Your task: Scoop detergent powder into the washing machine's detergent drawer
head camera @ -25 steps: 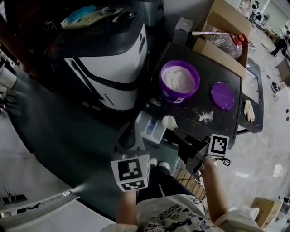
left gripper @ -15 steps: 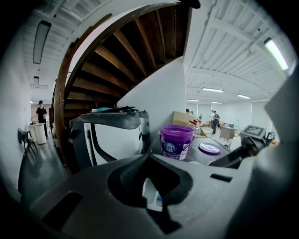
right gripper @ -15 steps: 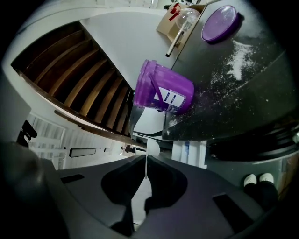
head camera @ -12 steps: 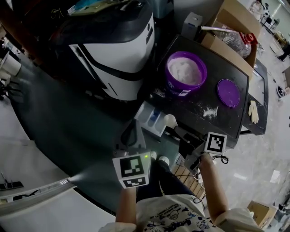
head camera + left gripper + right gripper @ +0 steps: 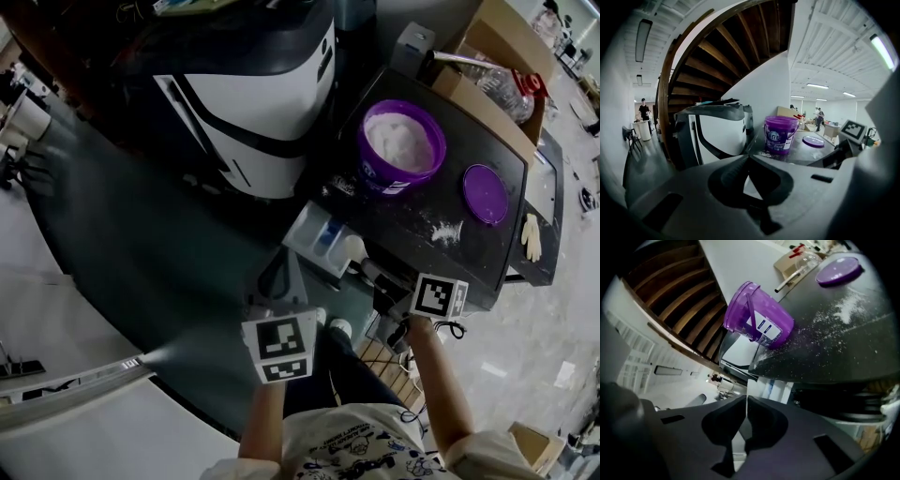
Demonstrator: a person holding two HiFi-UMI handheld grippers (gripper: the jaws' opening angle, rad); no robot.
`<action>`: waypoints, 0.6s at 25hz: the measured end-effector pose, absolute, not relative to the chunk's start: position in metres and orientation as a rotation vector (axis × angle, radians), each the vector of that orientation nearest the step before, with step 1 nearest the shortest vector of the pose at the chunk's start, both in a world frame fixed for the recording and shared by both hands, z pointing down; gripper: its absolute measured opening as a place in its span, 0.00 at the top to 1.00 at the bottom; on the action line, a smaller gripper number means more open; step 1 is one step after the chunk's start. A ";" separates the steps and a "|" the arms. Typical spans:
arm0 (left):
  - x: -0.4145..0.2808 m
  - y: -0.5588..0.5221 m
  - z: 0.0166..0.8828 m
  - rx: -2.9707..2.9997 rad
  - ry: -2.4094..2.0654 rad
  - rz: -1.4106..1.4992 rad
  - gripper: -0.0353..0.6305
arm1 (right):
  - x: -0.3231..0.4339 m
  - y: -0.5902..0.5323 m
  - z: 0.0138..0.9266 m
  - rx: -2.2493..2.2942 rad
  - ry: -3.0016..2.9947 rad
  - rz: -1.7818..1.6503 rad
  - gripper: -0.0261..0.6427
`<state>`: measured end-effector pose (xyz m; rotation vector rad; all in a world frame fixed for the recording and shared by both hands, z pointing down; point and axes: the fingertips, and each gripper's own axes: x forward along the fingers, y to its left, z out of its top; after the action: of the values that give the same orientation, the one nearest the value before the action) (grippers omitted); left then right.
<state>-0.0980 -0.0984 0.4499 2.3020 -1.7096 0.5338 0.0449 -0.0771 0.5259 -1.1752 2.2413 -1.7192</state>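
The washing machine (image 5: pixel 267 94) stands at the far left, white-fronted. The left gripper (image 5: pixel 748 157) hangs low in front of it. Its fingers are pressed together at the tips with nothing between them, so it has no part in the work.

Just to its right, the detergent drawer (image 5: pixel 314 236) is pulled out from the machine's lower corner, its white and blue compartments open to the top. The scoop (image 5: pixel 353 248) is at the drawer's right end, with its white bowl over or touching the edge of the compartments. Whether powder is in the bowl cannot be told. The scoop's long axis runs from the bowl down and right, and its dark handle goes back into the right gripper (image 5: pixel 746 398). The bowl points toward the drawer and the machine. The right gripper's fingers are closed to a thin slit on that handle.

The step in hand looks like delivery: the scoop is at the drawer, well clear of the purple tub (image 5: pixel 403 145) of powder on the dark surface (image 5: pixel 412 211) beyond. The next move probably calls for rolling the right wrist so that the bowl tips inside the compartment walls and not over the rim.

Spilled powder (image 5: pixel 446 230) lies near the loose purple lid (image 5: pixel 486 194) at the far right.
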 end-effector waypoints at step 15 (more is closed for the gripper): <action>-0.109 -0.098 0.468 2.260 -1.705 0.541 0.94 | 0.047 -0.085 0.571 -1.467 2.557 -1.533 0.93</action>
<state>-0.1093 -0.0977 0.4680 2.2604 -1.7047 0.5413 0.0472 -0.0854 0.5712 -1.4674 2.5571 -1.5329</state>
